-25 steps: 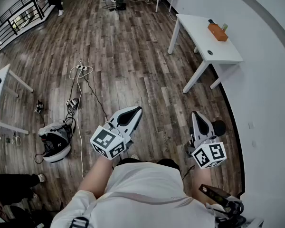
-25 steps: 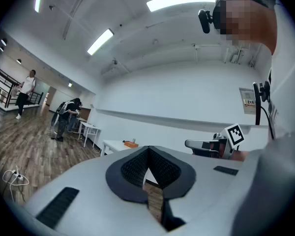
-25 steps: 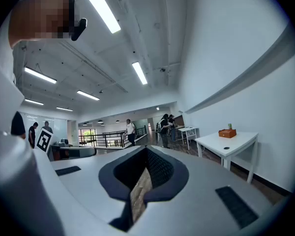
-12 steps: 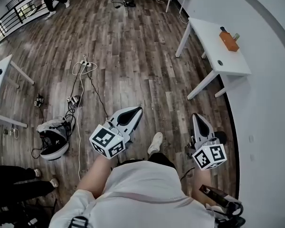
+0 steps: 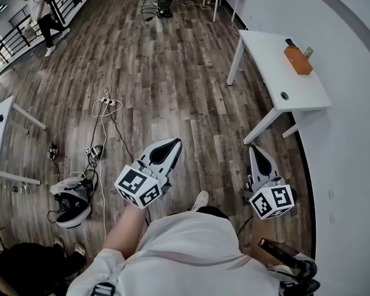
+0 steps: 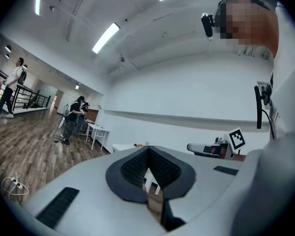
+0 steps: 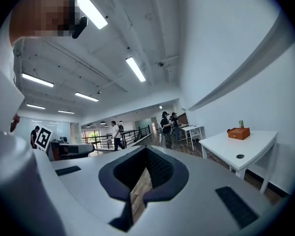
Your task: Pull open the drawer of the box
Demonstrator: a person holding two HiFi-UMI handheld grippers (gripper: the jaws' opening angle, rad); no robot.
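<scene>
My left tongs [image 5: 176,143] and right tongs [image 5: 254,148] stay closed and empty at lower centre. The small orange-brown wooden box [image 5: 298,60], on the white surface [image 5: 265,60] at upper right, has drifted lower in frame.

Open office, white desks [image 5: 266,53], wood floor [image 5: 163,85]

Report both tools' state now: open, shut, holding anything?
Left tool: shut, jaws together, holding nothing.
Right tool: shut, jaws together, holding nothing.
</scene>
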